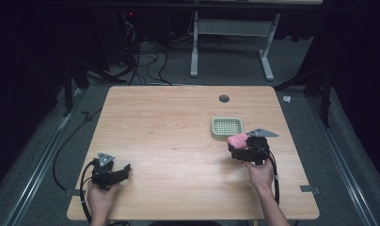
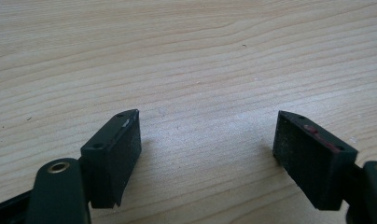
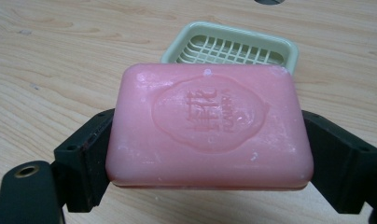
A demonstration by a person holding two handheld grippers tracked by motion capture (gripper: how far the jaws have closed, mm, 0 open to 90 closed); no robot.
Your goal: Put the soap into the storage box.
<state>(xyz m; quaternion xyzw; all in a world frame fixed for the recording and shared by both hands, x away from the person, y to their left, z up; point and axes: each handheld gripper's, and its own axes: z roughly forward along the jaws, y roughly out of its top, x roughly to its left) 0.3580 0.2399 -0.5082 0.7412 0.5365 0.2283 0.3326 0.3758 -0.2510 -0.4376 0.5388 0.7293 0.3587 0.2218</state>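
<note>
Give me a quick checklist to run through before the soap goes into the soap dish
1. Grip on the pink soap bar: right gripper has a jaw on each short end, ok.
2. Soap level: the bar lies flat between the jaws in the right gripper view, ok.
3. Soap dish free to take it: only its slatted grid shows inside, ok.
4. Soap lined up over the dish: it sits on the near side of the rim, not above the grid, not ok.
5. Left gripper out of the way: open, at the table's near left corner, ok.
6. Height of the soap above the dish rim: cannot tell.
</note>
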